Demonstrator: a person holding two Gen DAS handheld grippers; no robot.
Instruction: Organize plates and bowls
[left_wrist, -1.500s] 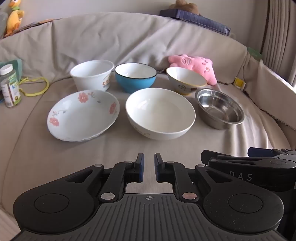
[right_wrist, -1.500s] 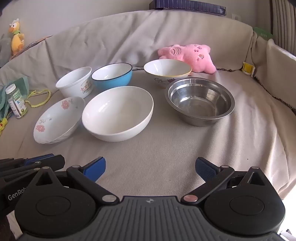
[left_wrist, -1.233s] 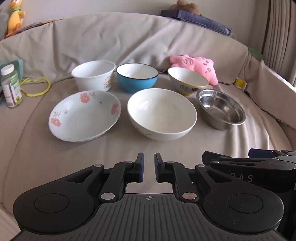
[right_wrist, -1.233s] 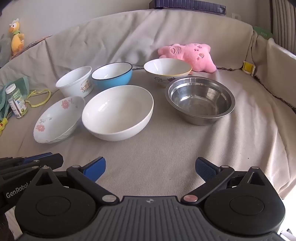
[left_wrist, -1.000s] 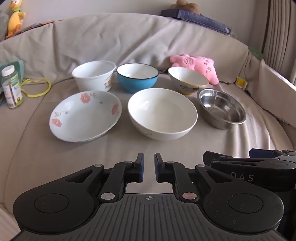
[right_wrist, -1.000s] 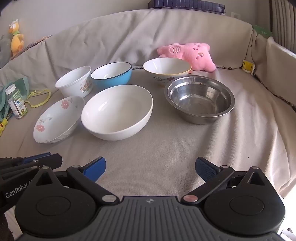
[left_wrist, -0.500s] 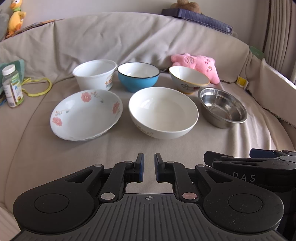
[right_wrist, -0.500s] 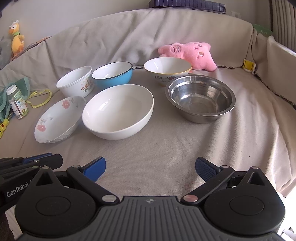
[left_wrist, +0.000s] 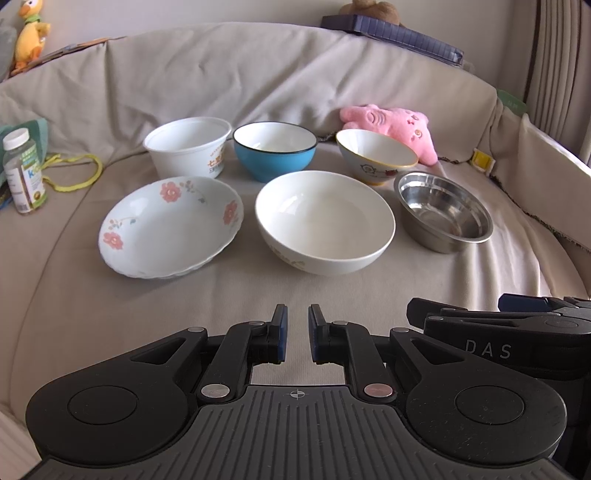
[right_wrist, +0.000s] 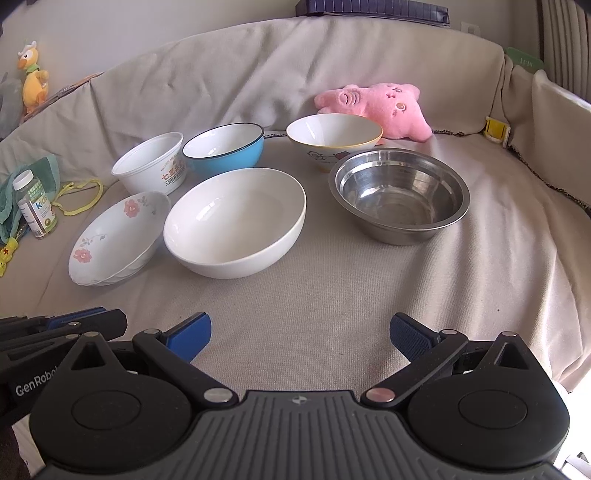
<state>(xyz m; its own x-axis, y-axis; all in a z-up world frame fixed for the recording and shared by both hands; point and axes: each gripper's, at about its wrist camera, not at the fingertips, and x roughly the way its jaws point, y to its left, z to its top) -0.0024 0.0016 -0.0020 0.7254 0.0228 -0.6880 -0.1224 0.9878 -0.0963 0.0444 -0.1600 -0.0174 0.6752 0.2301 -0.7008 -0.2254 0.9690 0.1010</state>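
Left wrist view: behind the left gripper, facing forward and down over the sofa seat, dishes at middle distance.
Right wrist view: behind the right gripper, same heading, set further right, nearer the steel bowl.
Shared: white bowl, floral plate, pink plush, each other's fingers at frame edge.

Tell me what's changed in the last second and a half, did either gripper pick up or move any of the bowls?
Nothing visibly changed. The left gripper is shut and empty, the right gripper open and empty, both short of the dishes. The floral plate, white bowl and steel bowl sit where they were.
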